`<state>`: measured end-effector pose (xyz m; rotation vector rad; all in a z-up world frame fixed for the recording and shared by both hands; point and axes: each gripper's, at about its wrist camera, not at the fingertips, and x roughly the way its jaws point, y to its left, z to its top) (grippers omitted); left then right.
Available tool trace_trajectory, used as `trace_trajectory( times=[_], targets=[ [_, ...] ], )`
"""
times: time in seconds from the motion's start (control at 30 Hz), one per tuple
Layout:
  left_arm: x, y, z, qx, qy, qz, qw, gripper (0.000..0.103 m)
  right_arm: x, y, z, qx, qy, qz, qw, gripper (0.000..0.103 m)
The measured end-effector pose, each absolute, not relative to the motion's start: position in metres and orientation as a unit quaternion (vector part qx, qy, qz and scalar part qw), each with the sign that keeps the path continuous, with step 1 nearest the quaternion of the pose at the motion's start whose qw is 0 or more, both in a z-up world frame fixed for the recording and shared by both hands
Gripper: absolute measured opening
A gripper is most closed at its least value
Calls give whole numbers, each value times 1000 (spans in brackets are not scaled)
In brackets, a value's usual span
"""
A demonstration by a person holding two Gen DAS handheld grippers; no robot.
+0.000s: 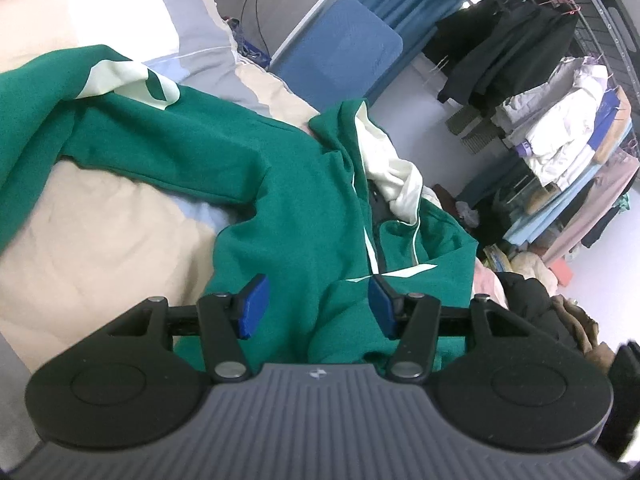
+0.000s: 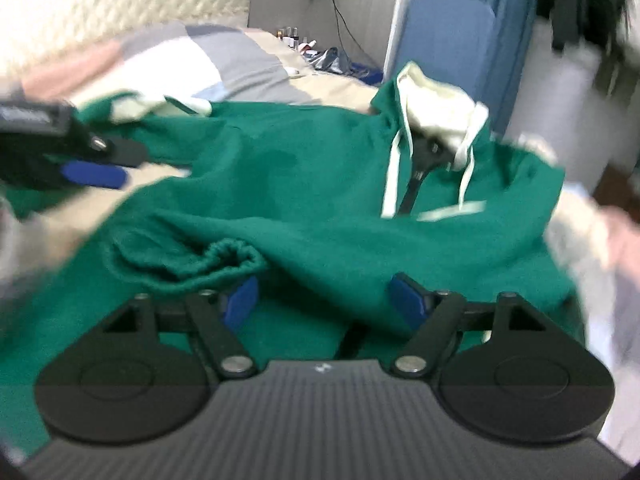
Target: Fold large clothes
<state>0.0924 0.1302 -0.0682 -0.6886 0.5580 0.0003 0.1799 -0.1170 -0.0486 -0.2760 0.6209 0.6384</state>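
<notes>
A large green hoodie (image 1: 304, 216) with a cream-lined hood (image 1: 396, 176) and white drawstrings lies spread on the bed. My left gripper (image 1: 318, 306) hovers over its body with the blue pads (image 1: 254, 306) wide apart and nothing pinched: open. In the right wrist view the hoodie (image 2: 320, 184) fills the middle, and a bunched sleeve cuff (image 2: 224, 258) lies just beyond my right gripper (image 2: 325, 300), which is open above the fabric. The left gripper (image 2: 92, 174) shows at the far left, blurred. A black object (image 2: 420, 172) sits in the neck opening.
The bed carries a beige, grey and white patchwork duvet (image 1: 100, 240). A blue padded board (image 1: 340, 48) leans at the far side. A rack of hanging clothes (image 1: 552, 120) and a heap of garments (image 1: 532, 292) stand to the right. A cable (image 2: 340, 16) hangs on the wall.
</notes>
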Motion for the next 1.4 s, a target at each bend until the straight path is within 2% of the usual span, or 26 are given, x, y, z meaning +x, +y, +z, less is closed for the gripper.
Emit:
trace_trajectory(
  times=[0.27,0.5,0.77,0.83,0.87,0.9,0.93,1.0,1.2,1.4],
  targets=[
    [88,119,-69,-330,284,5,900,63,201,-208,-53,122,360,281,881,75],
    [98,111,-76,-313,296,16,902,63,266,-264,-106,334,376,171,847,78],
    [112,110,-90,-299,306,20,904,63,320,-269,-146,414,354,130,828,76],
    [115,107,-91,-295,308,17,905,63,329,-263,-141,392,366,149,831,64],
    [117,106,-92,-293,308,15,905,63,332,-261,-139,378,374,151,833,52],
    [118,104,-93,-292,309,13,905,63,335,-262,-138,374,377,148,834,34],
    [120,102,-93,-292,309,10,905,63,335,-267,-135,379,372,143,835,27],
    [123,97,-93,-290,307,3,907,63,333,-285,-129,408,335,140,838,22],
    [131,78,-92,-252,294,-25,922,63,330,-335,-121,461,226,127,849,20],
    [138,60,-97,-226,296,-66,926,63,341,-354,-155,465,232,88,850,16]
  ],
)
